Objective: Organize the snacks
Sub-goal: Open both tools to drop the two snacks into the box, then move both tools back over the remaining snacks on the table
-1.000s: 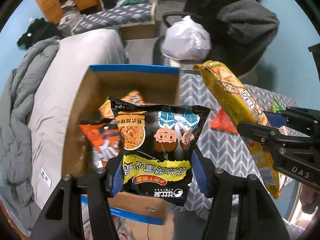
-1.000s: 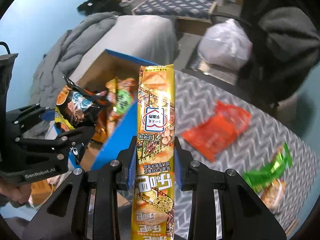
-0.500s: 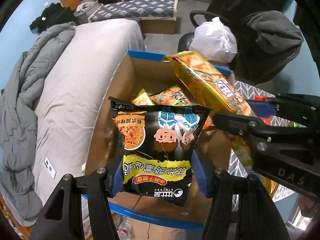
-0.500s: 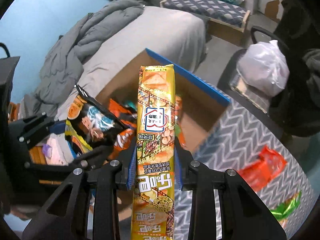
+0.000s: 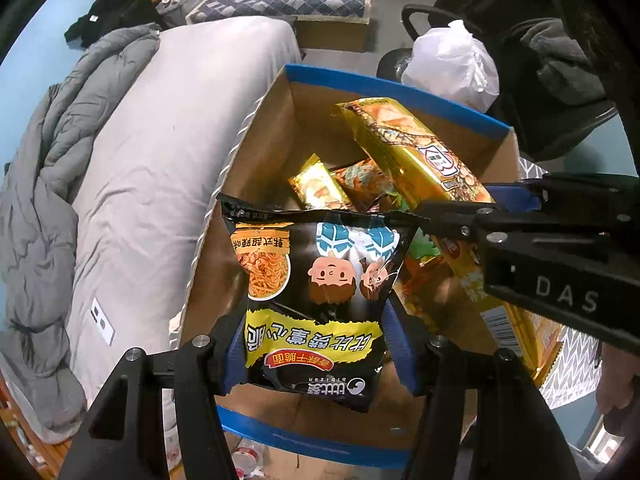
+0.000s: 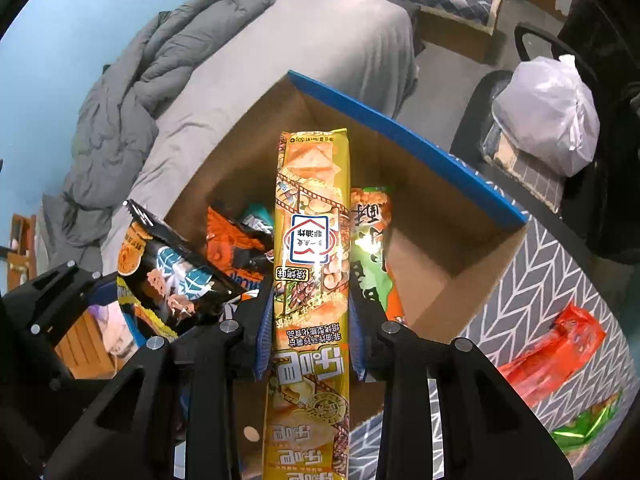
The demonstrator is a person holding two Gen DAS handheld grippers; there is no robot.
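Bedroom clutter behind: grey bed [image 5: 168, 128], rumpled duvet [image 6: 132, 92], white plastic bag [image 5: 452, 64] on a chair. Cardboard box [image 5: 384, 88] with blue-taped rim sits directly below both grippers, beside a chevron-patterned table [image 6: 532, 280].

Left gripper [image 5: 316, 340] pinching black noodle snack bag [image 5: 316, 280] by its lower edge, bag hanging upside down over the box's near half. Half-spread only because the bag is that wide. Right gripper [image 6: 310, 328] pressed nearly together on long yellow cracker pack [image 6: 312, 240], clamped mid-length, far end poking over the box interior. Both pointed steeply down, so probably lined up for a drop into the box.

Already inside: orange packet [image 6: 236, 244], green-and-orange packet [image 6: 370, 240], small gold pack [image 5: 320, 190]. Free floor at the far right corner.

In the way: the two grippers crowd each other, right one crossing just beside the black bag in the left view; touching or not, hard to tell. Long pack may bridge the contents rather than lie flat.

Left on table: red packet [image 6: 556, 352], green packet [image 6: 588, 424].
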